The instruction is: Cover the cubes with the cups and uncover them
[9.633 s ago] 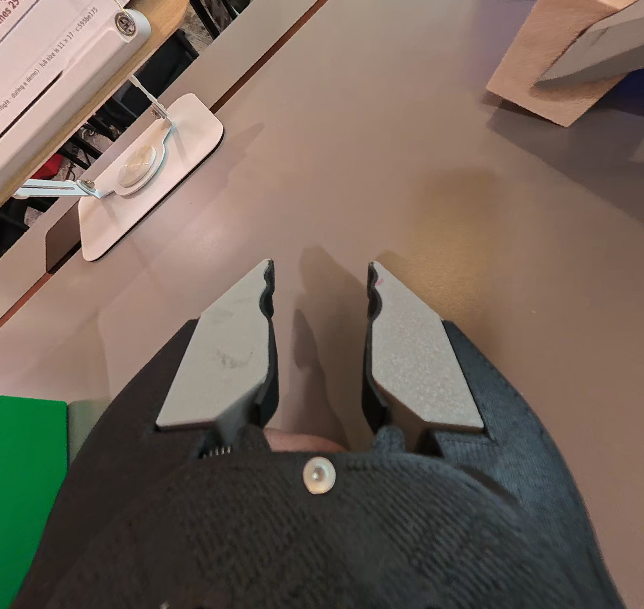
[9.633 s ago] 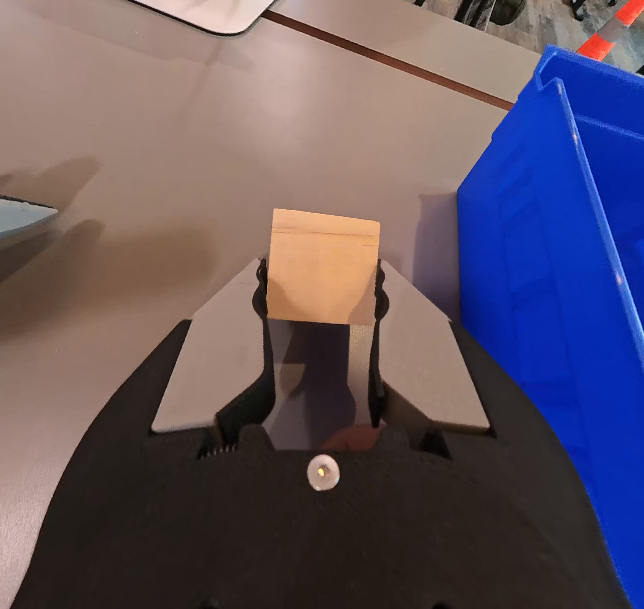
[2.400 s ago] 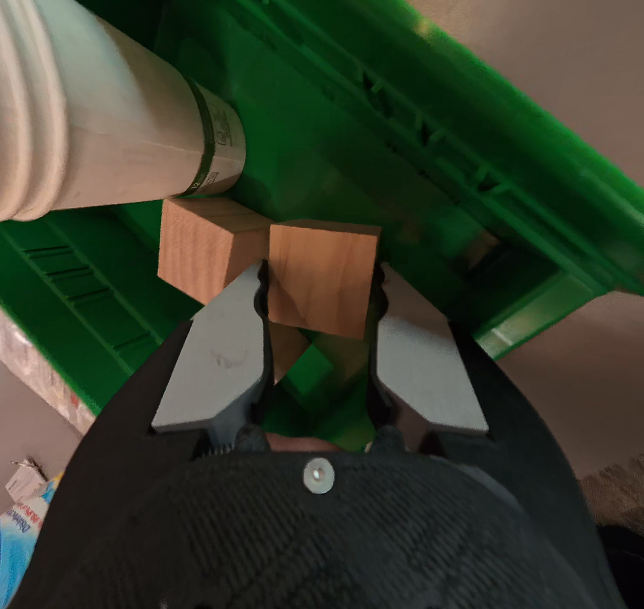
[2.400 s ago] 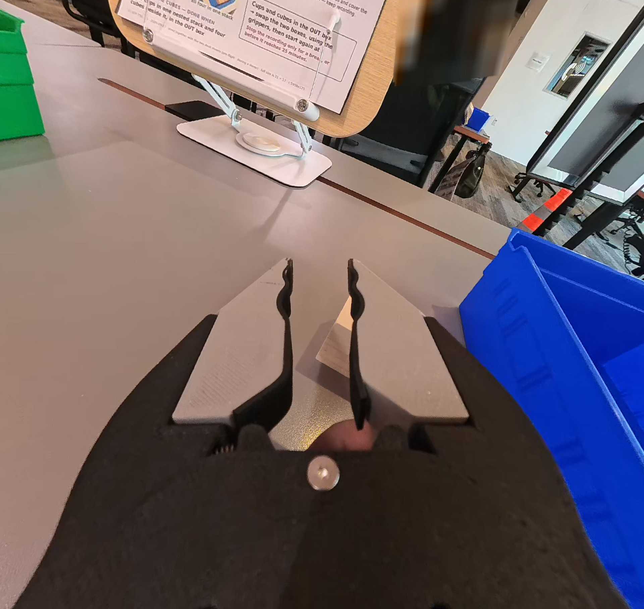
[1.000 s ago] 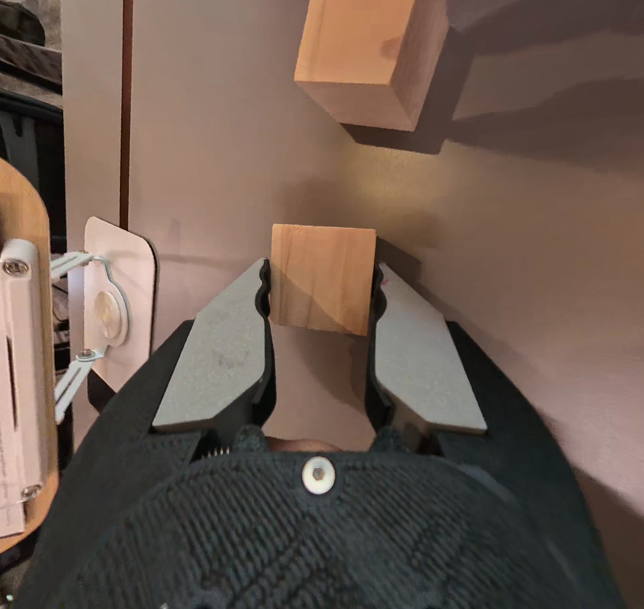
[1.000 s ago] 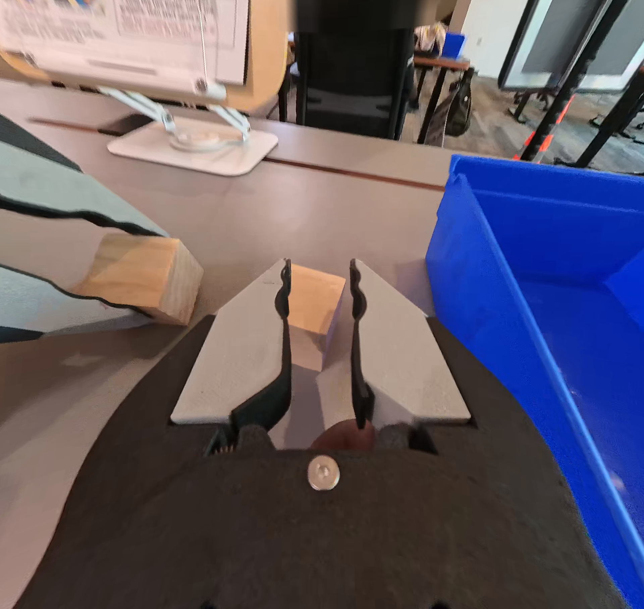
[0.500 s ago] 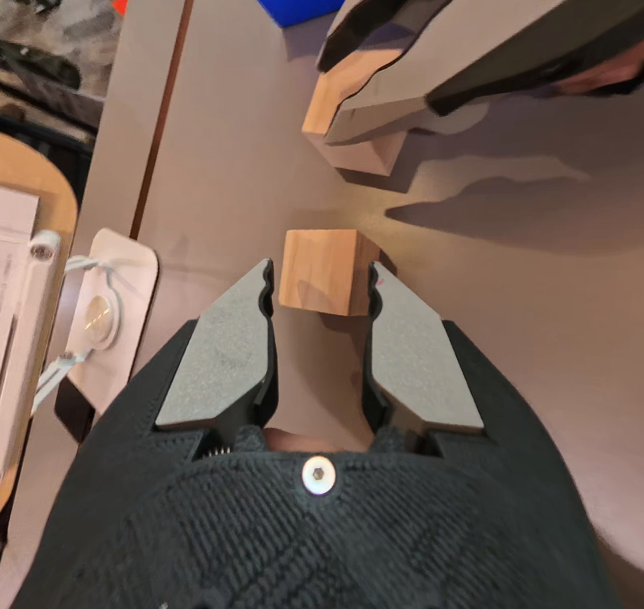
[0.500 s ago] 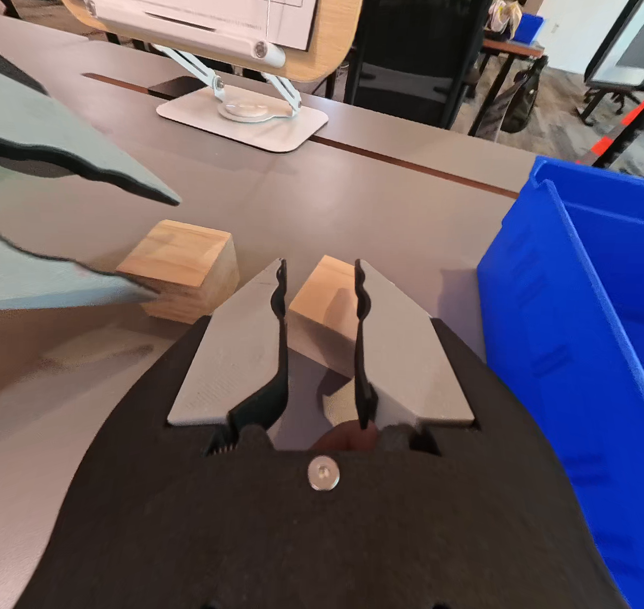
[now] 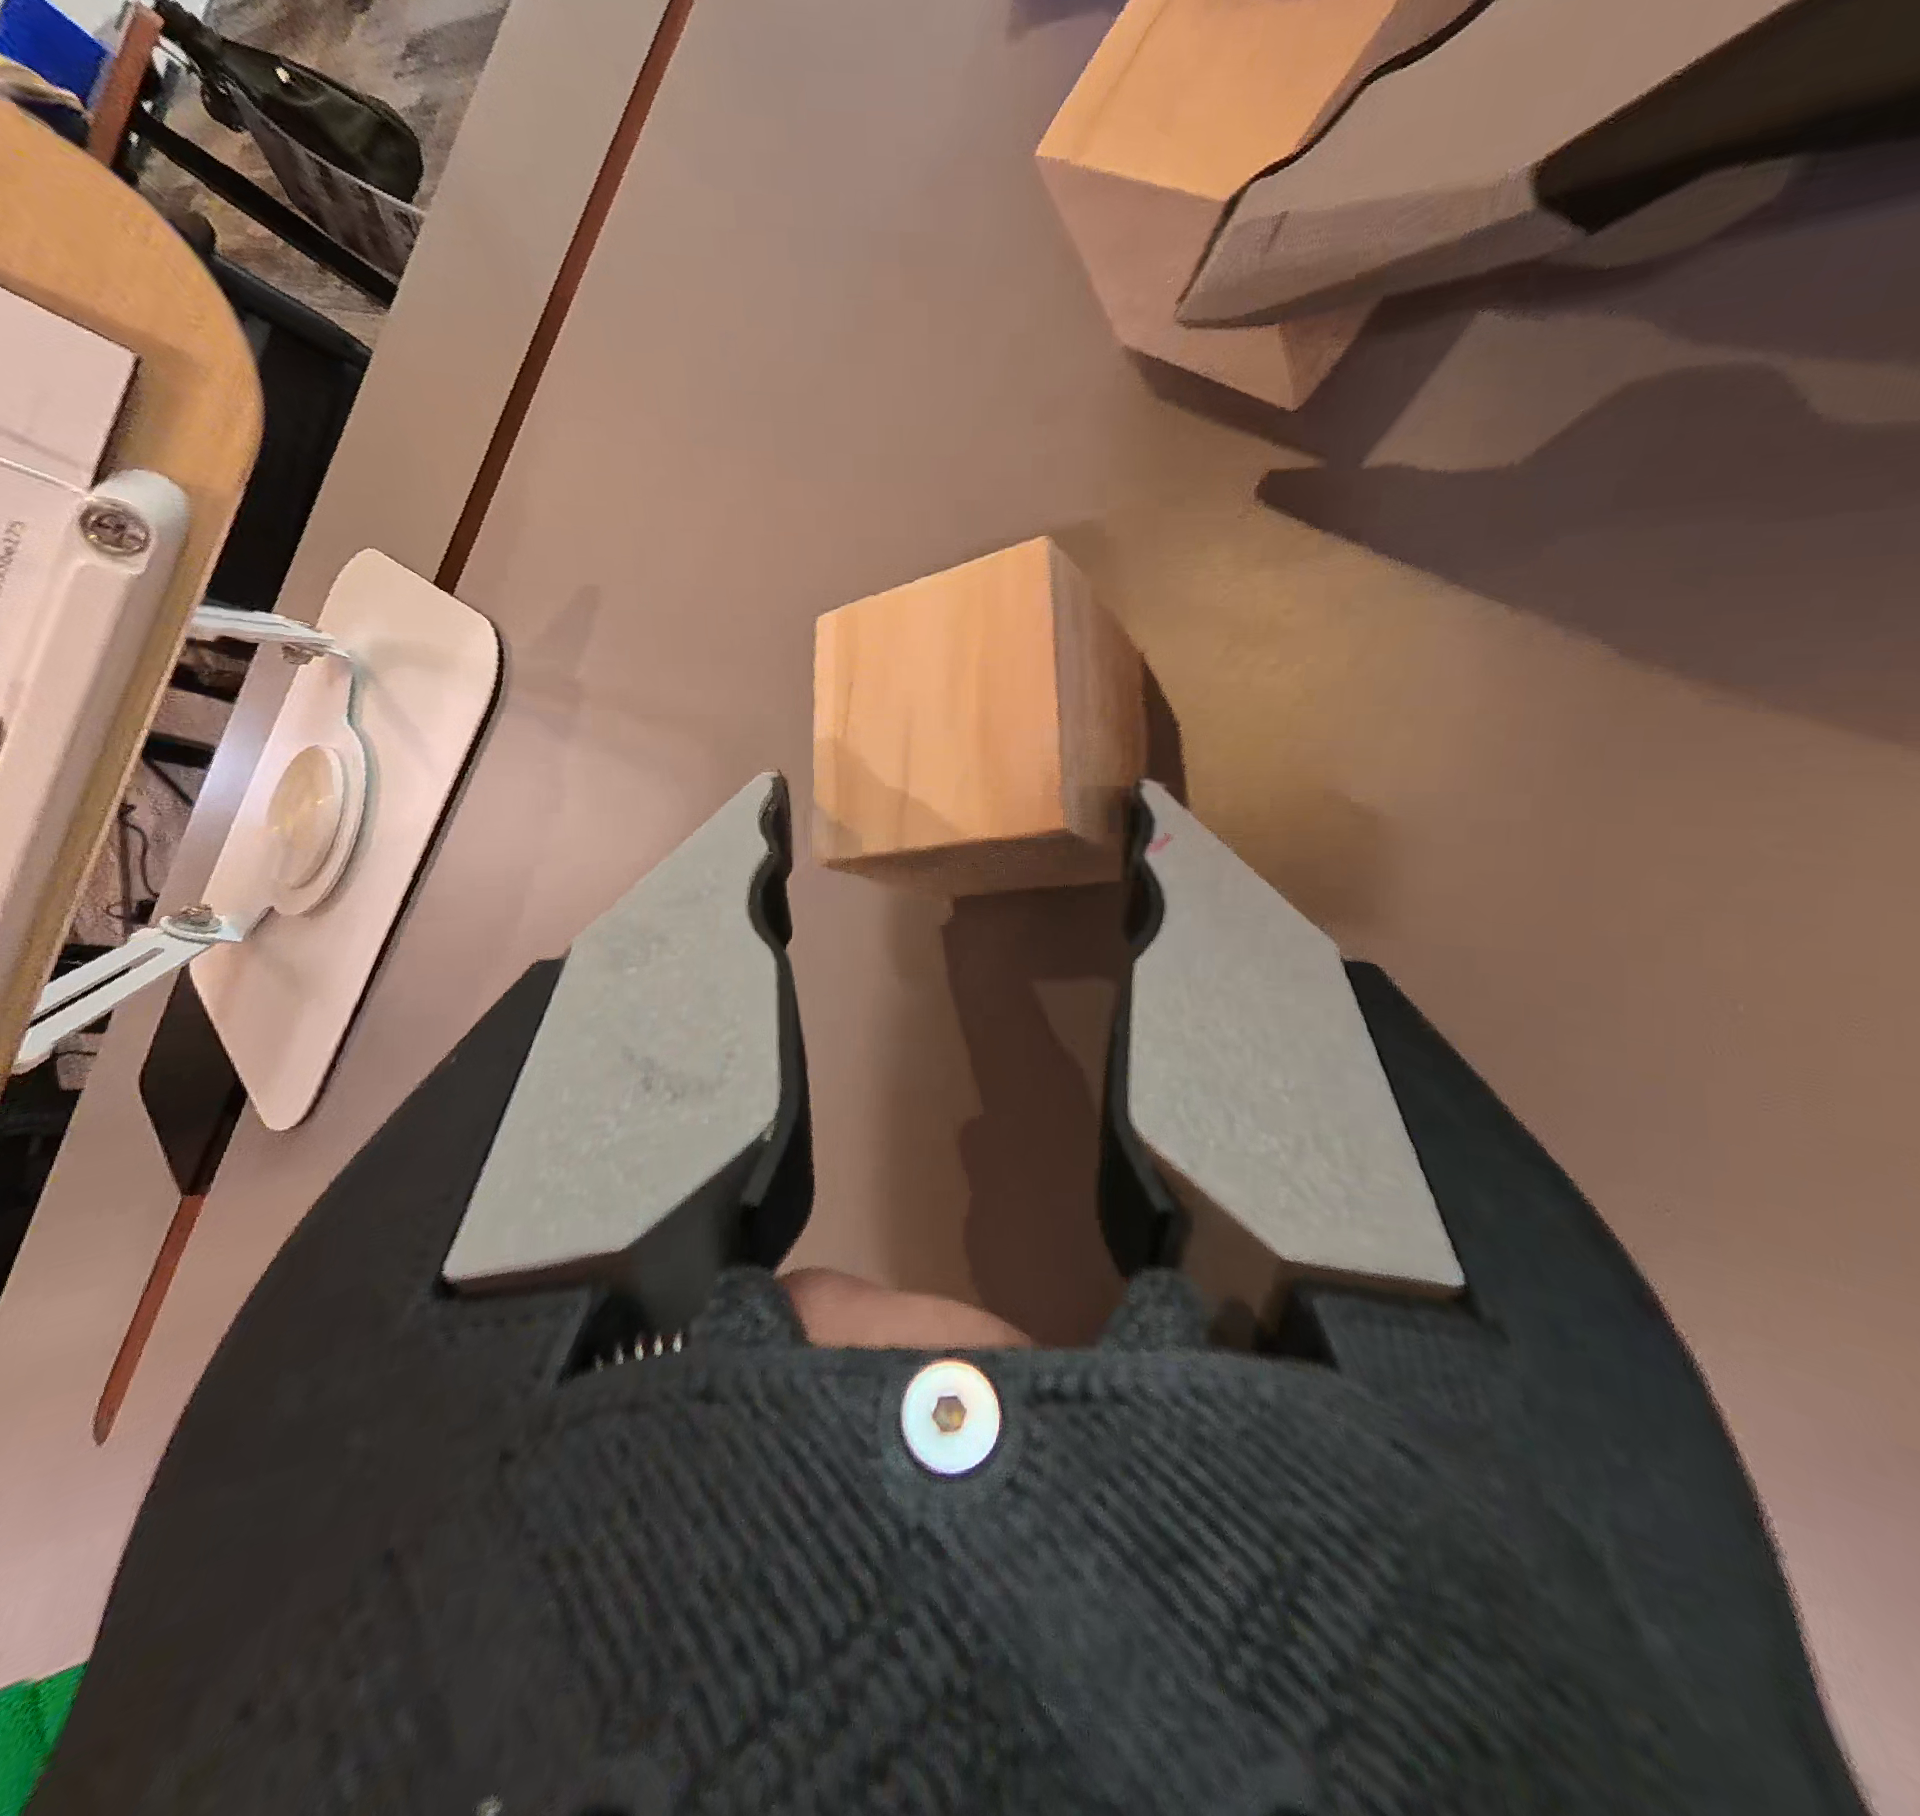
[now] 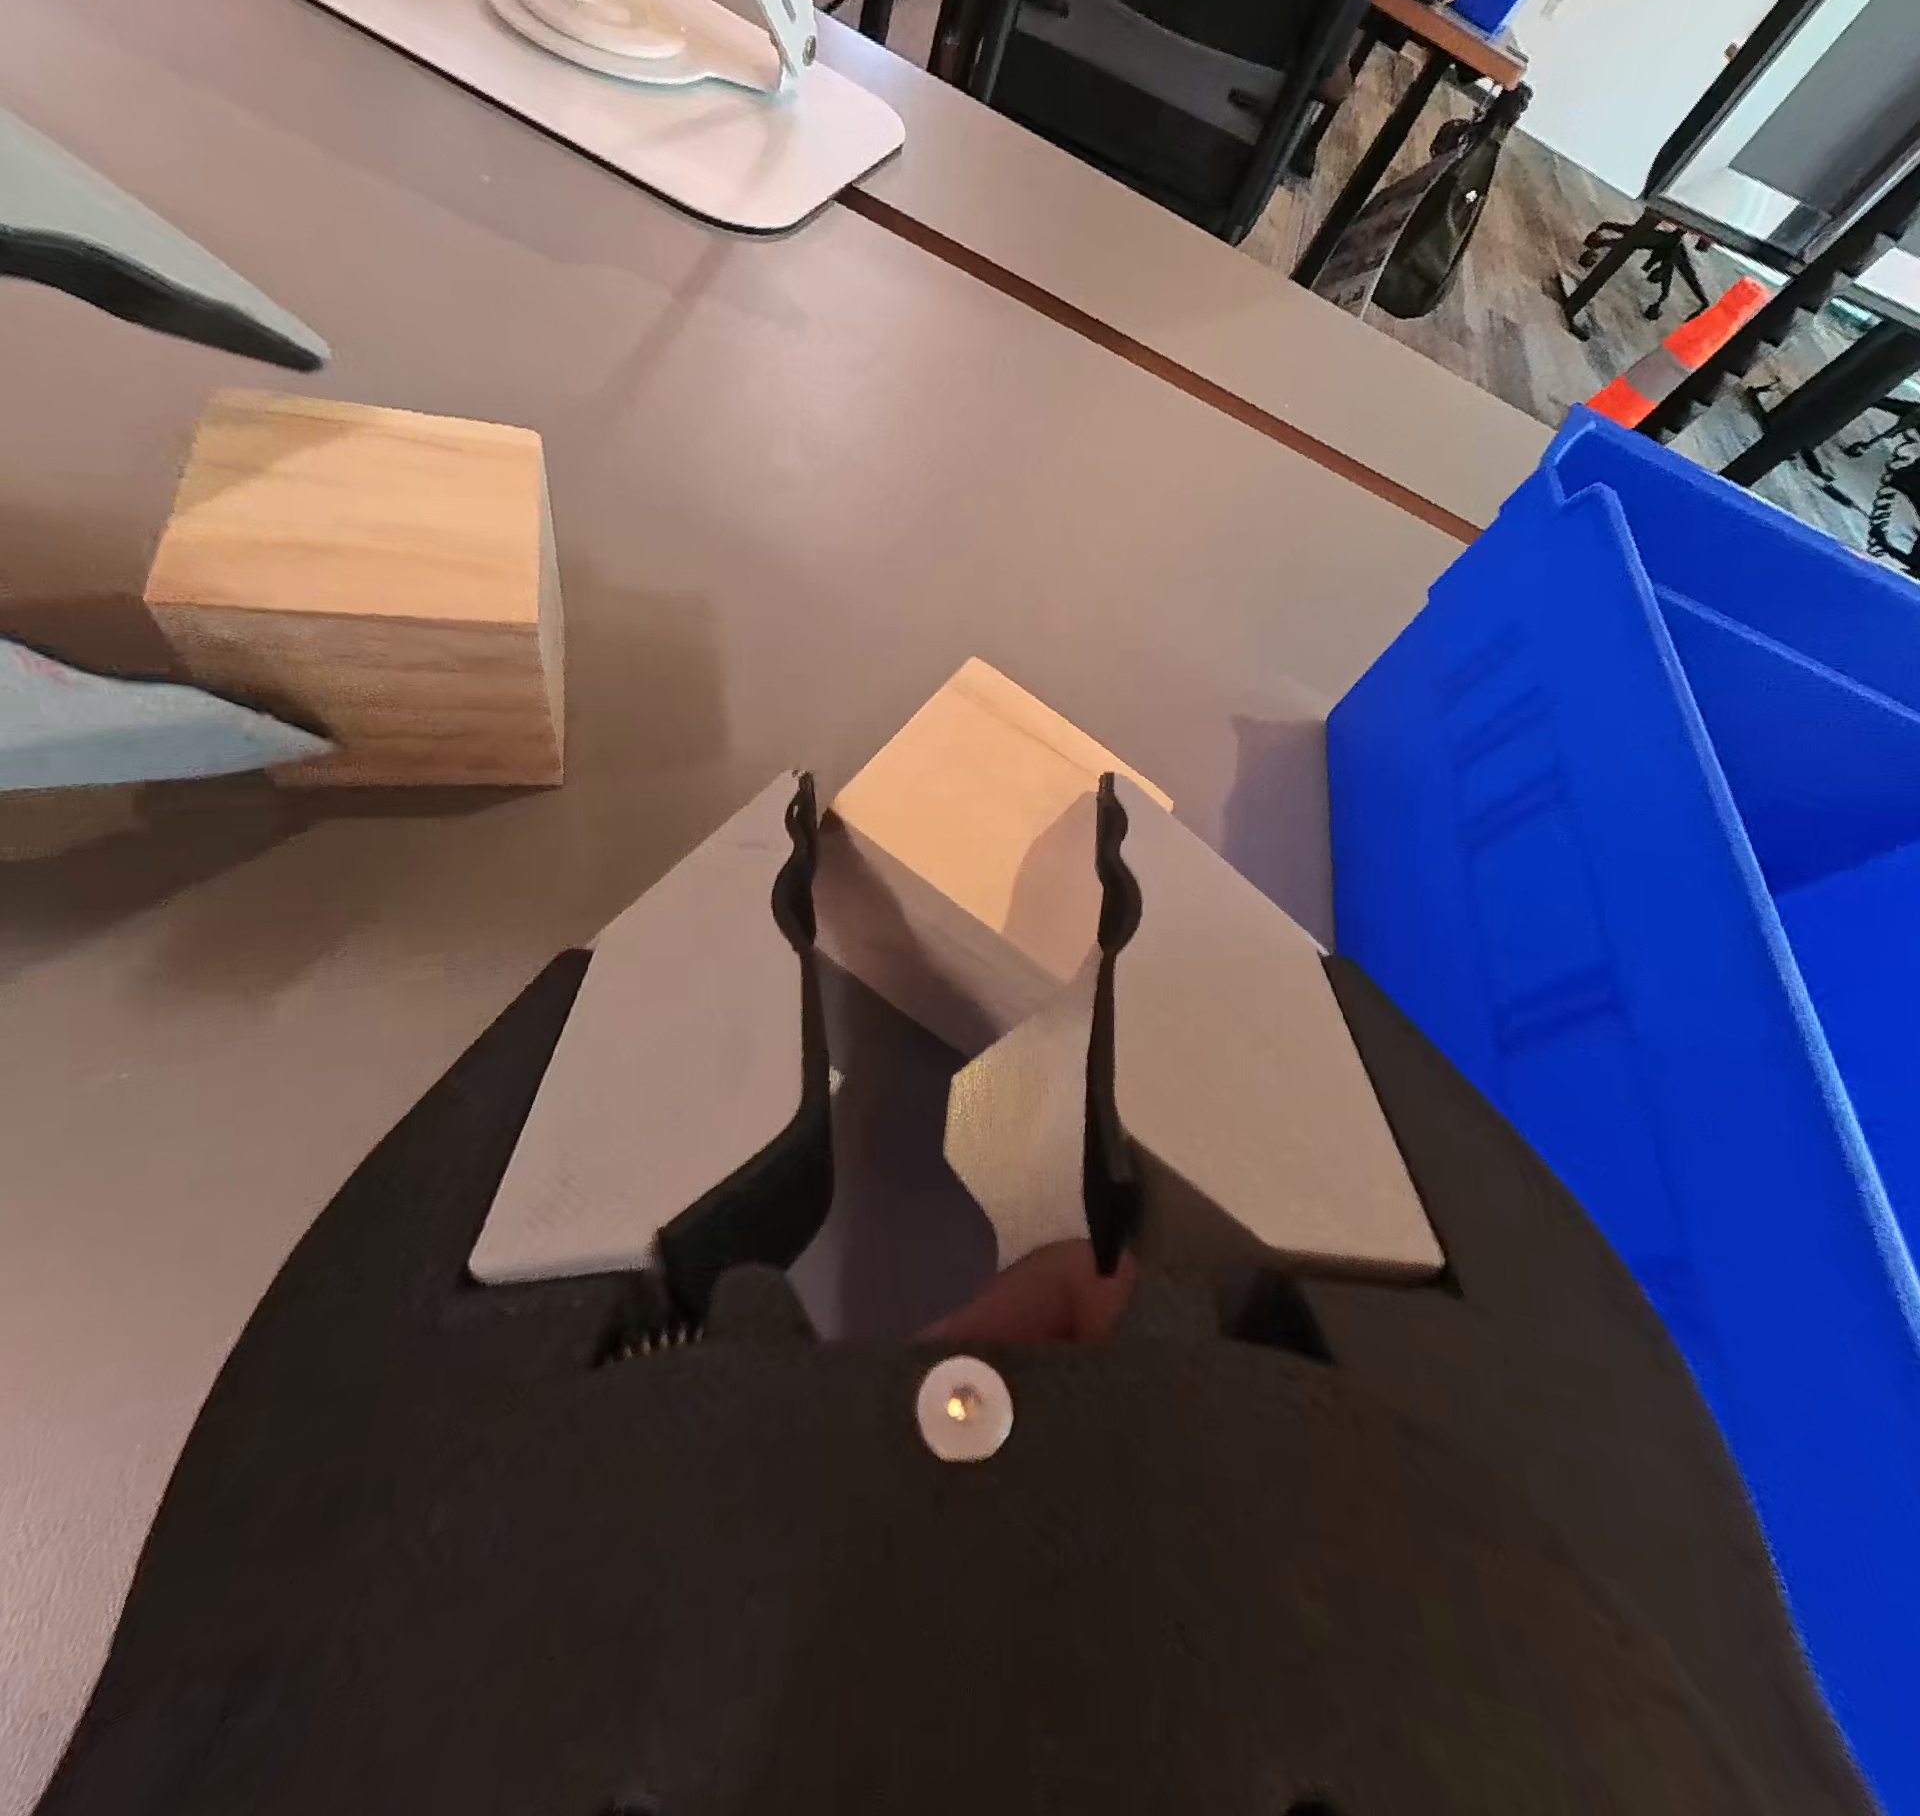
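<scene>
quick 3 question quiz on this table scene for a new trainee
1. How many wooden cubes stand on the table?
2. True or false: the left gripper has the near cube clamped.
3. Which bin sits right of the far cube: A green, B blue, C red?

Key:
1. Two.
2. False; a gap shows beside its left finger, and the cube rests on the table.
3. B, the blue bin.

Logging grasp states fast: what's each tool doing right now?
Left tool: open, wooden cube released on the table.
Right tool: open astride the paler cube, not gripping.
</scene>
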### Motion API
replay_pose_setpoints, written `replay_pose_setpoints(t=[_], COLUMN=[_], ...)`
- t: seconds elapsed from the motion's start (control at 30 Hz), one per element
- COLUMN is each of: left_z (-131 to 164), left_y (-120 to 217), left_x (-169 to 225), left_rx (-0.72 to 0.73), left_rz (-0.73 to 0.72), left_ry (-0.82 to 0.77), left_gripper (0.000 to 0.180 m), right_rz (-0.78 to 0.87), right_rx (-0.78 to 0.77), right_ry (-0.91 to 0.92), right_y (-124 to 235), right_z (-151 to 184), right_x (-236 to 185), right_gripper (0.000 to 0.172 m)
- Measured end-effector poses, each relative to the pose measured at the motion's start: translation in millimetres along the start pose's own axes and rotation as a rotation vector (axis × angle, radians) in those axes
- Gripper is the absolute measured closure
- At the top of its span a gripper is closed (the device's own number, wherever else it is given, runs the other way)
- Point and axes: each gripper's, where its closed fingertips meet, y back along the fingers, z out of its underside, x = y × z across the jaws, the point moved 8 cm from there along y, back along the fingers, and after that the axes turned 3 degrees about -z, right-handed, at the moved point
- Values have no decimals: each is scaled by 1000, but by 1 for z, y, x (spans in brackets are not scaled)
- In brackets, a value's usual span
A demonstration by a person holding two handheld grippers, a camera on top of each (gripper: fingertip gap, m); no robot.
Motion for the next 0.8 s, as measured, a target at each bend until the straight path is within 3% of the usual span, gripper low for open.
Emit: replay_pose_setpoints(t=[0.27, 0.47, 0.57, 0.8], left_z=[14, 26, 37, 45], left_y=[9, 6, 3, 1], left_x=[-14, -22, -28, -41], left_rx=[-8, -18, -38, -38], left_rz=[49, 64, 64, -6], left_ry=[183, 248, 308, 398], left_gripper=[120, 125, 128, 134], right_rz=[2, 154, 248, 271], right_rx=[91, 140, 113, -49], right_ry=[-73, -113, -121, -194], right_y=[14, 23, 23, 4], right_z=[-6, -9, -6, 12], right_x=[8, 26, 36, 44], right_gripper=[124, 139, 144, 147])
